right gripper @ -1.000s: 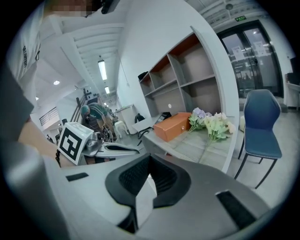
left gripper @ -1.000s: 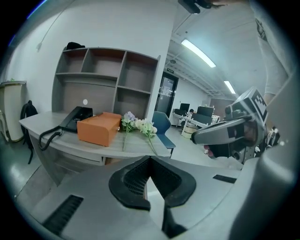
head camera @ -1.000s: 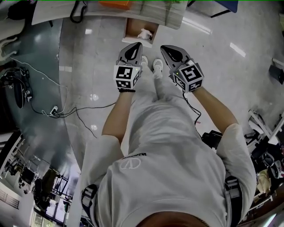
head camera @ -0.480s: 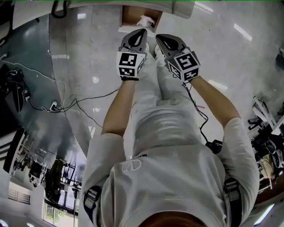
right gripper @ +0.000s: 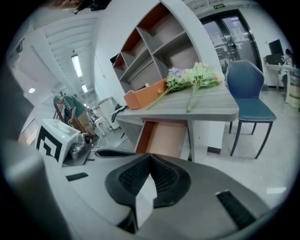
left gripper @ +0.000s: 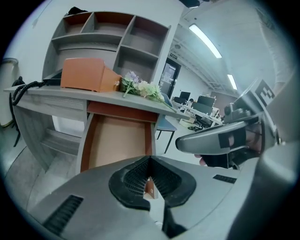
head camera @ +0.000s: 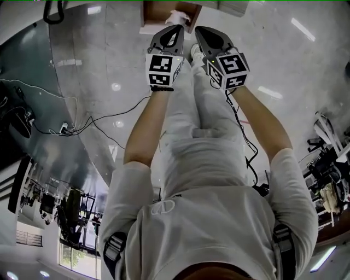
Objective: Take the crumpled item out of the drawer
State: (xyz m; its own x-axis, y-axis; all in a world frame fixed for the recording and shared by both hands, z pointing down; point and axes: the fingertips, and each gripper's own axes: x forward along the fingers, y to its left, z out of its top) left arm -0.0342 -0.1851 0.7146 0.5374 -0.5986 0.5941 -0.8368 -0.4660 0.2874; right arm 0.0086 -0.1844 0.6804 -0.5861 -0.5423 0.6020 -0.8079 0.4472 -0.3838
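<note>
The open wooden drawer [head camera: 158, 12] juts from the desk at the top of the head view, with a white crumpled item [head camera: 179, 16] lying in it. My left gripper [head camera: 174, 30] and right gripper [head camera: 199, 31] are held side by side just short of the drawer, both shut with nothing in them. In the left gripper view the drawer [left gripper: 117, 140] stands open ahead of the shut gripper [left gripper: 150, 160], and the right gripper [left gripper: 220, 140] shows beside it. The right gripper view shows the drawer [right gripper: 165, 138] beyond its shut gripper [right gripper: 150, 157]. Neither gripper view shows the crumpled item.
On the desk top [left gripper: 70, 93] lie an orange box [left gripper: 86, 75] and a bunch of flowers [left gripper: 143, 88]; open shelves [left gripper: 108, 37] rise behind. A blue chair [right gripper: 251, 93] stands right of the desk. Cables [head camera: 93, 123] trail over the floor at the left.
Both grippers have sunk and come closer to the drawer, which now sits at the very top of the head view. The jaws have stayed shut.
</note>
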